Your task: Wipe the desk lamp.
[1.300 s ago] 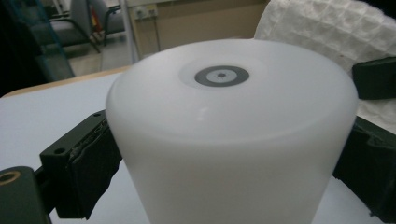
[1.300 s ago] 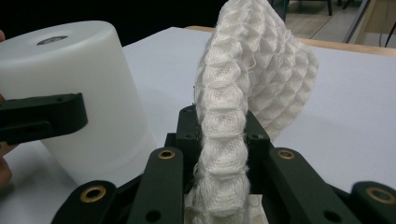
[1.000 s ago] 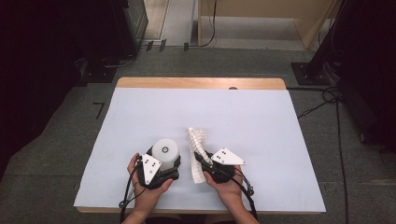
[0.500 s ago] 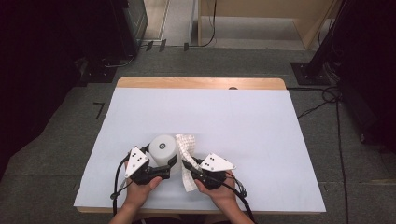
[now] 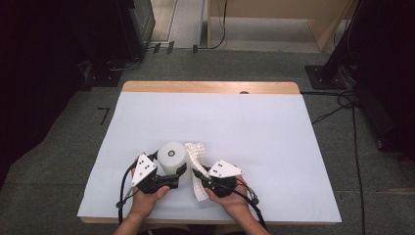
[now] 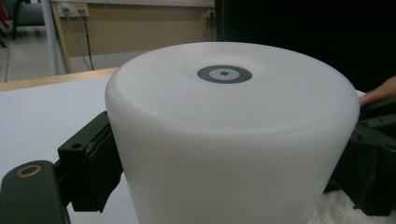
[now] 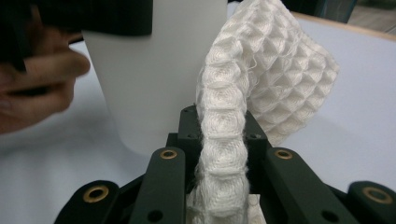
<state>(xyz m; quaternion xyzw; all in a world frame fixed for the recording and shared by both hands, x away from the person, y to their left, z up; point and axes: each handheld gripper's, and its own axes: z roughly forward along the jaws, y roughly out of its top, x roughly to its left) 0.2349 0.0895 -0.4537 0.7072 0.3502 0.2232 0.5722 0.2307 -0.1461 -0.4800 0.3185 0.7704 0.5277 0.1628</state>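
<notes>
A pale blue-white counter (image 5: 254, 127) stands on grey carpet (image 5: 58, 161). At its 6 o'clock, the left claw (image 5: 177, 175) clamps a smooth white upside-down cup (image 5: 172, 156). The right claw (image 5: 196, 173) pinches a white waffle-weave cloth (image 5: 196, 152).

Both grippers low, side by side — left gripper (image 5: 171, 177) fingers spread, right gripper (image 5: 198, 175) fingers clamped.

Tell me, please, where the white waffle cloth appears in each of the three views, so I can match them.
High view: the white waffle cloth hangs low in the middle, just right of the white cup, pinched by the right gripper.
Left gripper view: a fuzzy white bit, probably the cloth, at the bottom right corner.
Right gripper view: the cloth rises through the centre, clamped between the jaws.
Shared landmark: the white cup.
</notes>
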